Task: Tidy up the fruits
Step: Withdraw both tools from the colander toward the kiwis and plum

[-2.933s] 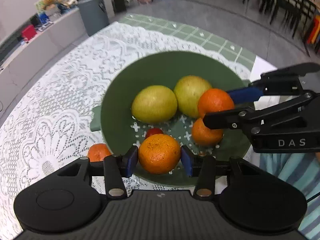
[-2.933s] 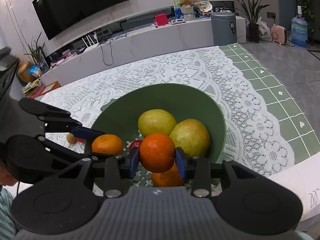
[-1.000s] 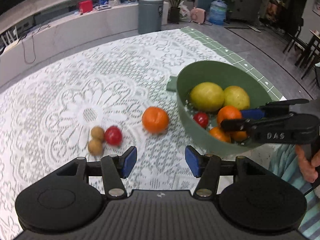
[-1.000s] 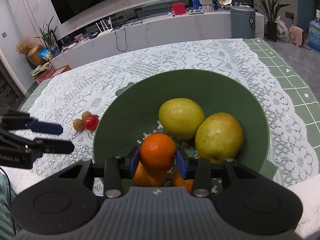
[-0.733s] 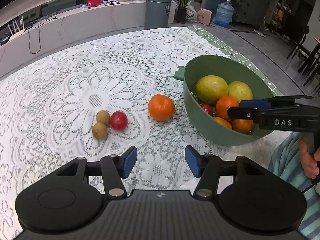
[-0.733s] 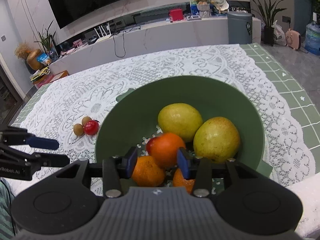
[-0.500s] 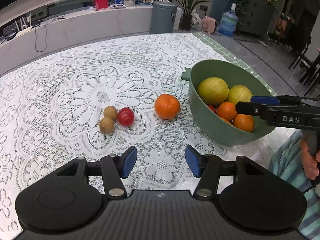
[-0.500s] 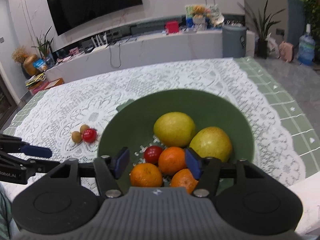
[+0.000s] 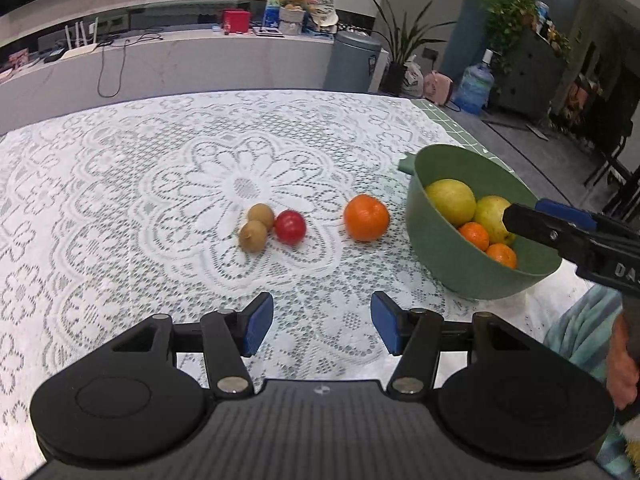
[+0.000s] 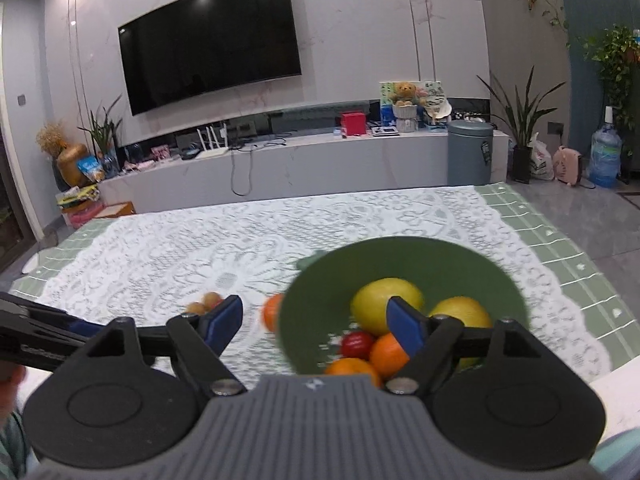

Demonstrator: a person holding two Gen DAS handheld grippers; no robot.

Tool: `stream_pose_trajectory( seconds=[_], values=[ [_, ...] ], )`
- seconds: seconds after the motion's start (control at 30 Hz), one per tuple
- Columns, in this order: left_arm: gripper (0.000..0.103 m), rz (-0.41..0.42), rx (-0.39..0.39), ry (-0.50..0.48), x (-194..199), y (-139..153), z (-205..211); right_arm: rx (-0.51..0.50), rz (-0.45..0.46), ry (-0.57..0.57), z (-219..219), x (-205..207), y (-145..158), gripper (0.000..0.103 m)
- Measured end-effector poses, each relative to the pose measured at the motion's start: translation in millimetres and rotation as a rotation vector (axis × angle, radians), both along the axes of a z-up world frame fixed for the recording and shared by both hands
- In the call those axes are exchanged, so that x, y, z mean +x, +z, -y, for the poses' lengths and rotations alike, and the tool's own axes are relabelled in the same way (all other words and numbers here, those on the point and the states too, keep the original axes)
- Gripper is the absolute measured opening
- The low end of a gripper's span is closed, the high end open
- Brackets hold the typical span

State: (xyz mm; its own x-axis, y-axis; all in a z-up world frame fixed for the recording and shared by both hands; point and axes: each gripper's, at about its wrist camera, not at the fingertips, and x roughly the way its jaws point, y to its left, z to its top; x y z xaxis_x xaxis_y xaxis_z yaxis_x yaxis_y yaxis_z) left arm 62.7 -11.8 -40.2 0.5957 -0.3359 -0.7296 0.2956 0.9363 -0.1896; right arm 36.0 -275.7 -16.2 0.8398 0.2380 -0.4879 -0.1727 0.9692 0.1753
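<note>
A green bowl (image 9: 448, 268) stands at the table's right and holds two yellow-green pears (image 9: 450, 200), two oranges (image 9: 474, 235) and, in the right wrist view, a red fruit (image 10: 357, 344). On the lace cloth lie an orange (image 9: 366, 217), a red fruit (image 9: 290, 227) and two small brown fruits (image 9: 253, 236). My left gripper (image 9: 322, 328) is open and empty, near the table's front edge, short of the loose fruit. My right gripper (image 10: 316, 326) is open and empty, raised over the bowl's near rim (image 10: 292, 344); it shows at the right of the left wrist view (image 9: 560, 228).
A white lace cloth (image 9: 140, 200) covers the green table. A low white console (image 10: 280, 168), a grey bin (image 10: 468, 152), plants and a wall TV stand beyond the far edge. A person's striped sleeve (image 9: 580, 332) is at the right.
My right gripper let its orange go into the bowl, opened wide and lifted back. My left gripper, open since dropping its orange, pulled back and left, so the loose fruits came into view.
</note>
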Motion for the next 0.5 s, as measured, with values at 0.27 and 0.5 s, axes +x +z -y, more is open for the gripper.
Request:
stream_pose_trajectory(
  seconds=[0.27,0.5],
  values=[
    [0.066,-0.012,-0.014,0.048,-1.5,-11.4,-15.9,-0.037,-0.023,0.076,-45.1,-4.2,-13.6,0.077],
    [0.066,0.031,0.004,0.084,-1.2,-14.2,-29.6,-0.090,-0.035,0.075,-72.5,1.6,-25.2,0.078]
  ],
)
